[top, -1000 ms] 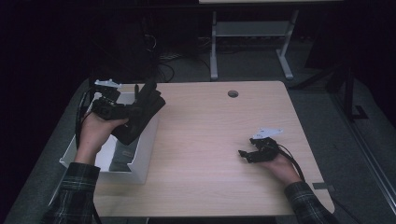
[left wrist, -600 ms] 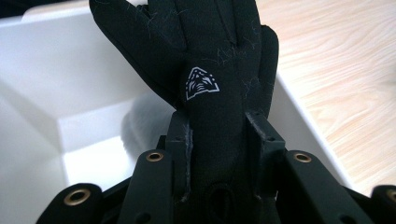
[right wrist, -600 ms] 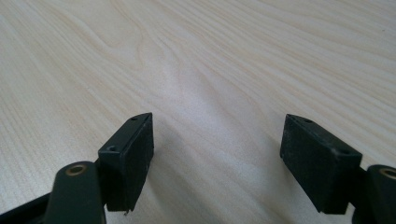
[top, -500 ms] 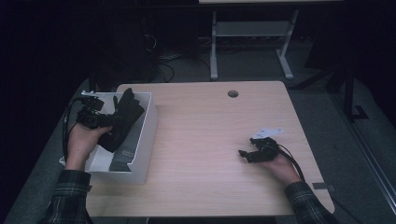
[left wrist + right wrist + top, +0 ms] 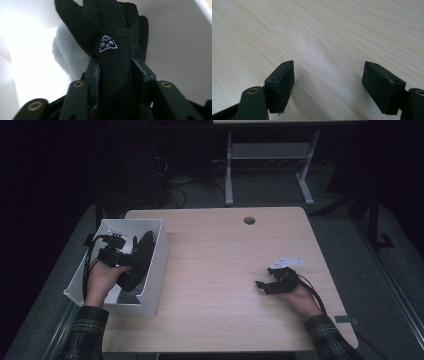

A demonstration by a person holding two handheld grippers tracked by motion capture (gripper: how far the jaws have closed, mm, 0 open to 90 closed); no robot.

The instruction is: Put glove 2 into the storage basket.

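A black glove [image 5: 112, 50] with a small white emblem is clamped between the jaws of my left gripper [image 5: 115, 71], which is shut on it. In the high view the glove [image 5: 138, 260] hangs down into a white box [image 5: 155, 265] at the table's left edge, with my left gripper [image 5: 125, 256] inside the box. A pale grey fluffy item [image 5: 67, 57] lies in the box behind the glove. My right gripper [image 5: 260, 285] rests on the wooden table [image 5: 220, 255] at the right, open, nothing between its jaws [image 5: 328, 82].
The white box overhangs the table's left side. A round cable hole [image 5: 249, 220] sits near the table's far edge. A metal desk frame [image 5: 270, 155] and cables [image 5: 170, 180] stand on the floor beyond the table.
My left gripper has carried the black glove leftward and down from above the box rim into the box. The right gripper has stayed still.
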